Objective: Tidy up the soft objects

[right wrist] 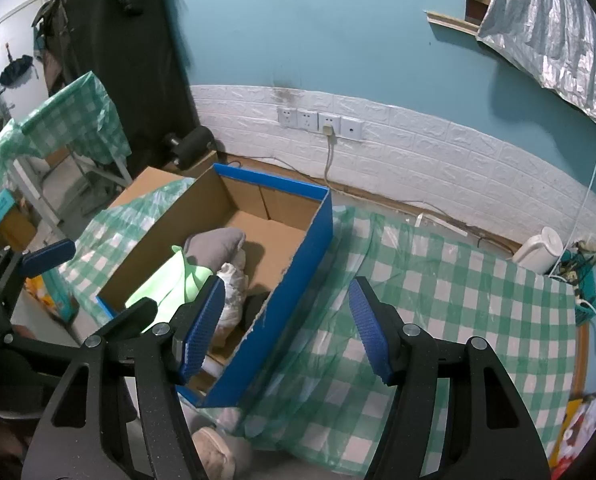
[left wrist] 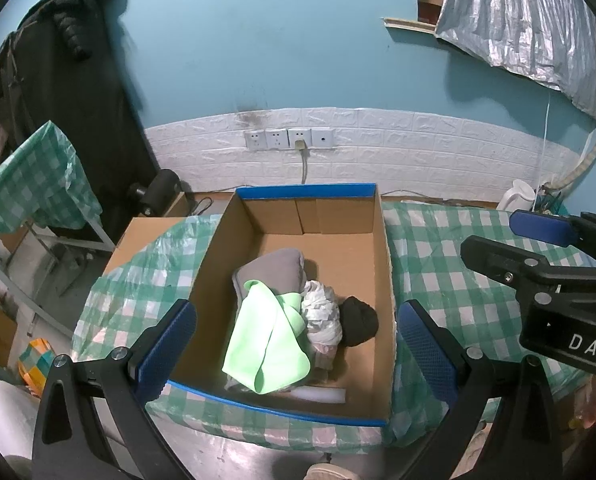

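Observation:
An open cardboard box with a blue rim (left wrist: 382, 248) (right wrist: 310, 248) sits on the green checked tablecloth (left wrist: 450, 280) (right wrist: 438, 280). Inside lie a light green cloth (left wrist: 265, 344) (right wrist: 165, 284), a grey cushion (left wrist: 273, 268) (right wrist: 213, 242), a white crumpled bundle (left wrist: 322, 312) (right wrist: 233, 280) and a black soft item (left wrist: 358, 320). My left gripper (left wrist: 298, 344) is open and empty above the box's near side. My right gripper (right wrist: 285, 328) is open and empty over the box's right wall; it also shows in the left wrist view (left wrist: 514, 244).
A white brick-pattern wall strip with sockets (left wrist: 289, 138) (right wrist: 322, 122) runs behind the table. A white kettle (left wrist: 516, 196) (right wrist: 542, 250) stands at the far right. A second checked table (left wrist: 37, 176) and dark hanging coats (left wrist: 65, 80) are on the left.

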Demonstrator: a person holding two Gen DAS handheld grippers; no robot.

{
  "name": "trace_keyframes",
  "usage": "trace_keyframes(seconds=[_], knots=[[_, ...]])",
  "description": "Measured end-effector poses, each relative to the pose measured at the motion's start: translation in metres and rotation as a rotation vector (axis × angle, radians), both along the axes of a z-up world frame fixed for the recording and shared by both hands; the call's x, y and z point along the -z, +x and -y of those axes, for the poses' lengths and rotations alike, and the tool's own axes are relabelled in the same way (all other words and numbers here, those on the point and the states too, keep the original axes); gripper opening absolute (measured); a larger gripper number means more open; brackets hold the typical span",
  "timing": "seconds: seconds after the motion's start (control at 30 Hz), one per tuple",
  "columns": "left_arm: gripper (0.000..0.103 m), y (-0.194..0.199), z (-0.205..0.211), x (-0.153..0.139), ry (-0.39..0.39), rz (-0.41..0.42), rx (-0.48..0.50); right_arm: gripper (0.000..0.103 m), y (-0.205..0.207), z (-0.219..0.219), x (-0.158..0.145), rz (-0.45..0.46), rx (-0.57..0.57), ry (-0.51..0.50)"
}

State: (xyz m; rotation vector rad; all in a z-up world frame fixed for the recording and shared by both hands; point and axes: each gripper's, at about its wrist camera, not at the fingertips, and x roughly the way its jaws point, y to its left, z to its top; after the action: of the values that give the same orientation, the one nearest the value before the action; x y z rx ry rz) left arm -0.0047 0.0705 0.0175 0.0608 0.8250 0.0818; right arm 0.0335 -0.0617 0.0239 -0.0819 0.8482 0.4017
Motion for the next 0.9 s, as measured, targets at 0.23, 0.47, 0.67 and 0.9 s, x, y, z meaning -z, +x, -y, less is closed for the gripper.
trace_keyframes(seconds=[0.23, 0.47, 0.67, 0.9], knots=[[0.102, 0.0002, -0.0006, 0.0003, 0.0, 0.001, 0.0, 0.064, 0.0004, -0.0014, 0.0, -0.004, -0.004, -0.003], [0.102, 0.0001, -0.001, 0.0004, 0.001, 0.001, 0.001, 0.064, -0.0002, -0.0019, 0.0008, -0.004, -0.006, -0.005], [0.102, -0.0009, -0.0009, 0.0002, -0.001, -0.002, 0.004, 0.064, -0.0001, -0.0022, 0.0006, -0.006, -0.006, -0.005], [0.102, -0.0012, -0.0002, 0.0, 0.0, -0.003, 0.002, 0.064, -0.0001, -0.0024, 0.0006, -0.005, -0.006, -0.006]])
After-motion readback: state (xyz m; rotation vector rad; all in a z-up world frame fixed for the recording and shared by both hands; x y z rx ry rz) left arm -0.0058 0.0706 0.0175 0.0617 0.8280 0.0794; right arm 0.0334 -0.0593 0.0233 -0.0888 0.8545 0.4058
